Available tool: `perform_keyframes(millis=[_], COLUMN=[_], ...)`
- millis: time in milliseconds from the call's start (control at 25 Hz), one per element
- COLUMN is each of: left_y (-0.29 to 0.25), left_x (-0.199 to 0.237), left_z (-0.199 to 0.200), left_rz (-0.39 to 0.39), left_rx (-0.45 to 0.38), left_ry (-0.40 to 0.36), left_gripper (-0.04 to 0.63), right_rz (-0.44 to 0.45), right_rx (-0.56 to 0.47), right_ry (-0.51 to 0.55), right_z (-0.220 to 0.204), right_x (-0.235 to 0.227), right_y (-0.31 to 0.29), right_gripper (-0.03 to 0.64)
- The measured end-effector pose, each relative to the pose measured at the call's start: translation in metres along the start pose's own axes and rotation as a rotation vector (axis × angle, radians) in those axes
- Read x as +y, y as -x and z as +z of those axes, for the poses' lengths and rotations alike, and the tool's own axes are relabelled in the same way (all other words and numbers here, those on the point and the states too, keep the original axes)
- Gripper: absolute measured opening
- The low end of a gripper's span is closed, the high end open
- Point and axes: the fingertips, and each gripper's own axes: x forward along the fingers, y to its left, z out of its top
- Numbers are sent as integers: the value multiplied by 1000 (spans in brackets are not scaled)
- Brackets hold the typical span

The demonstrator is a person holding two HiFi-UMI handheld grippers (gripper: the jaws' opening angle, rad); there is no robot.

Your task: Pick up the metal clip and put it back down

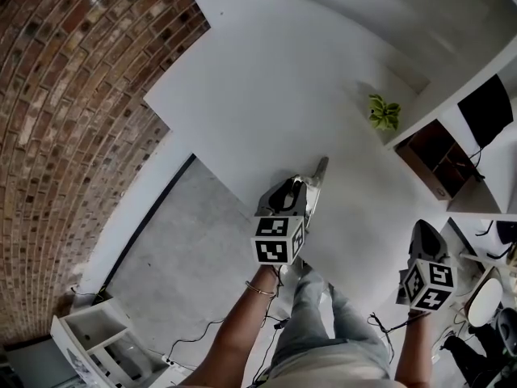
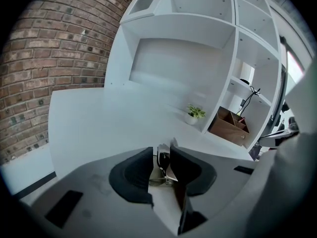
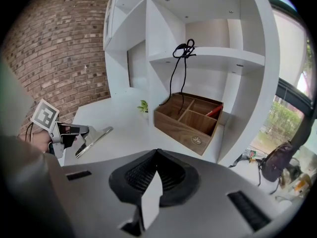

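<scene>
The left forearm reaches out from the near side, its left gripper (image 1: 303, 187) tilted downward over the white surface (image 1: 266, 79). Its fingers (image 2: 133, 175) are clenched on the metal clip (image 2: 164, 164), whose flat end juts out towards the far right. The right gripper (image 3: 157, 155) hangs tilted down, well apart to the right, its fingers pressed together on nothing. Farther right, a wooden box (image 3: 190, 128) with compartments holds a red thing (image 3: 213, 111); a black cable (image 3: 177, 76) drops into it. A small potted plant (image 1: 384, 113) stands just beside it.

Plant (image 1: 384, 113) on table (image 1: 266, 79), between metal clip (image 1: 317, 176) and wooden box (image 1: 432, 156).
</scene>
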Motion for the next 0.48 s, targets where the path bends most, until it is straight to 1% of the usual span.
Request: perform_keyframes(millis=[240, 480], left_y=[-3, -3], left_x=[-2, -4], left_z=[-1, -1], left_rz=[-3, -3], left_rx=[4, 9], left_ry=[16, 22], left_gripper=[105, 84], right_rz=[1, 2], right_rx=[-1, -6], right_ry=[-1, 4], right_z=[-1, 2], right_x=[-1, -2], right_y=[0, 2], right_gripper=[2, 2])
